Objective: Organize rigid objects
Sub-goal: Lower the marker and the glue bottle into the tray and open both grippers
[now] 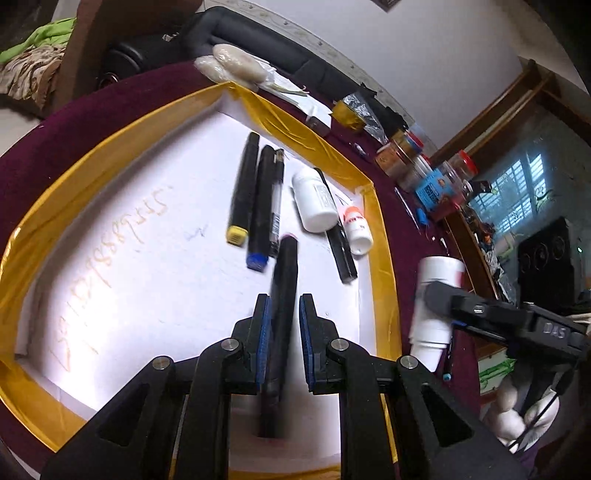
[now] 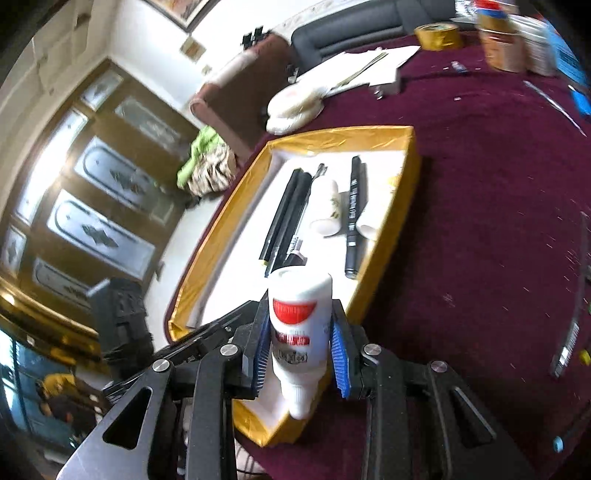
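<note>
Left tongs [image 1: 283, 306] sit low over the yellow-edged tray [image 1: 382, 236], blue pads [image 1: 263, 332] a little apart w/ a black marker [image 1: 282, 295] lying lengthwise between them; left pad looks against the barrel, right pad shows a gap, so can't tell if it's truly gripped. Marker rests on the tray's white floor, pink tip pointing away. Further in: yellow-capped marker [image 1: 242, 192] and blue-capped marker [image 1: 260, 206] side by side, a pen just beside them, then a white bottle [image 1: 314, 203] on its side, another black marker [image 1: 340, 247] leaning across next to it, and a small orange-label bottle [image 1: 356, 229] near the tray's right wall. Right tongs [image 2: 300, 345] are closed on a white bottle w/ red label [image 2: 299, 332], held above the tray's near corner, both blue pads pressed to its sides, nozzle end toward the camera. Tray sits on a maroon-covered counter [image 2: 498, 221]; tape roll [image 2: 437, 35] and jars [image 1: 402, 155] at the far edge.
</note>
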A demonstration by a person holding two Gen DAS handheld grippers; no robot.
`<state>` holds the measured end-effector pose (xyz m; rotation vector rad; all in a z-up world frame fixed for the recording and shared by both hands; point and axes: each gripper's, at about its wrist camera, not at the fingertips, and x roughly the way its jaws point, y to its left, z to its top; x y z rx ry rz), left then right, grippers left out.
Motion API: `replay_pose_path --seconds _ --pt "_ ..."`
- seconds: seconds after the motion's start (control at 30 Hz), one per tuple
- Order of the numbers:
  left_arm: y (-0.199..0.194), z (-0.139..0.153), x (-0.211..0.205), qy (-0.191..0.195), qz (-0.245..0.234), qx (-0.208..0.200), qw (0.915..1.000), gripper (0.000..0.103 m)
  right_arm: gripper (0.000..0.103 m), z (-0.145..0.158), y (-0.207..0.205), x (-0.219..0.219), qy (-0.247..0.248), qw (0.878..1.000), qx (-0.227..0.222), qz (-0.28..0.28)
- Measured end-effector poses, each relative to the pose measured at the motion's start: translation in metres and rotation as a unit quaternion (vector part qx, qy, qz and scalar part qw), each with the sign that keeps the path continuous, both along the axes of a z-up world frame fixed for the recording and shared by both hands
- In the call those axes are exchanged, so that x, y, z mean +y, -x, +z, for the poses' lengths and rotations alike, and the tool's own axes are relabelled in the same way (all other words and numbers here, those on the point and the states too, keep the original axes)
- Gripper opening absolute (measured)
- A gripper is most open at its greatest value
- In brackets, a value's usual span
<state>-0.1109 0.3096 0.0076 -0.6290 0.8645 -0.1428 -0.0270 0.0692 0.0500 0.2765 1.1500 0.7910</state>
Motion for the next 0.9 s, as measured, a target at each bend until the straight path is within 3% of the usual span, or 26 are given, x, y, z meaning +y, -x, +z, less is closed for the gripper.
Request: replay_pose_path --seconds 0.3,0.43,0.57,0.67,0.9 --pt "0.007 0.007 0.018 0.021 0.013 -0.021 0.9995 0.033 0.027 -0.024 -0.024 0.05 0.055 0.998 0.014 0.015" --pt "0.011 0.009 0.03 0.026 0.033 -0.027 0.9987 0.036 0.027 -0.031 -0.029 0.057 0.064 0.998 0.018 0.016" --pt "0.013 0.014 0.035 0.029 0.046 -0.035 0.9979 0.051 0.03 -0.029 -0.029 0.062 0.083 0.996 0.006 0.011" --pt "0.016 0.017 0.034 0.018 0.048 -0.039 0.9979 0.052 0.037 -0.026 -0.029 0.06 0.084 0.996 0.002 0.01" --pt "0.017 0.021 0.031 0.008 0.054 -0.039 0.9977 0.061 0.039 -0.007 -0.025 0.025 0.06 0.997 -0.03 -0.023"
